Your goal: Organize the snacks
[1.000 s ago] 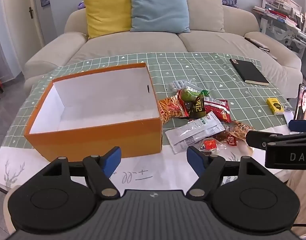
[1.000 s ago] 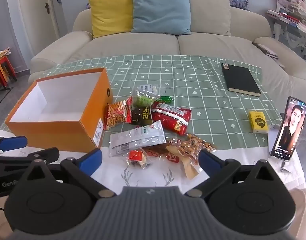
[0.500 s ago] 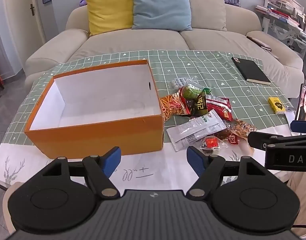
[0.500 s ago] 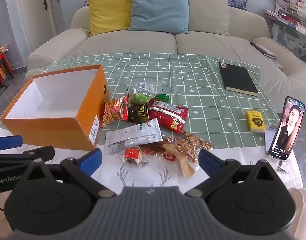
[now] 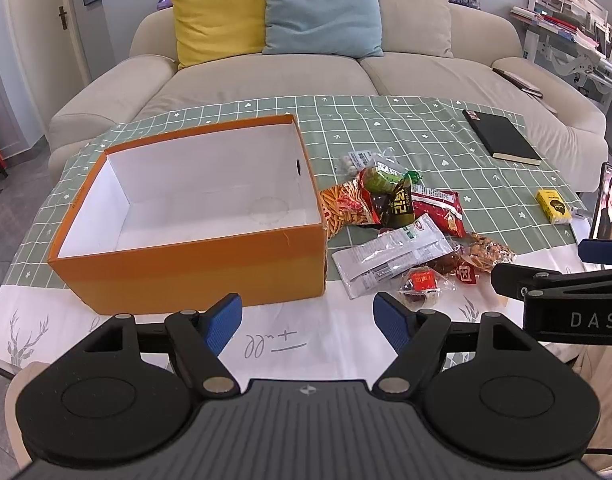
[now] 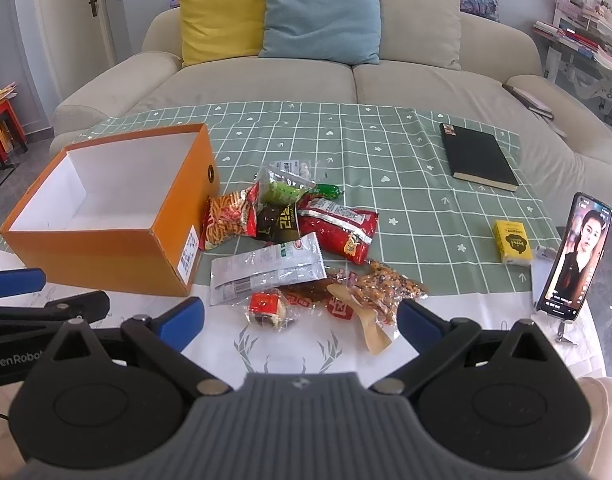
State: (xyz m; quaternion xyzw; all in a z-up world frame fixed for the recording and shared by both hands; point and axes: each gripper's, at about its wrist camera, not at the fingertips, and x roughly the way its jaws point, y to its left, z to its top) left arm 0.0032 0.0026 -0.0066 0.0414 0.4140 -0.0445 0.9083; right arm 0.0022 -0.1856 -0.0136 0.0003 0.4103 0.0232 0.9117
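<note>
Right wrist view: my right gripper (image 6: 300, 318) and left gripper (image 5: 308, 316) both hover with fingers apart, empty. Just beyond, the heap of crinkly foil snack packets (image 6: 290, 240) lies right of the open orange cardboard box (image 6: 106, 244).

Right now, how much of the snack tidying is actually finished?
Nothing is packed yet: the orange box shows only its bare white inside. Nothing is in hand either; the left gripper and right gripper are both open, short of the pile. All the snacks lie heaped on the table beside the box, so the whole job is left.
</note>
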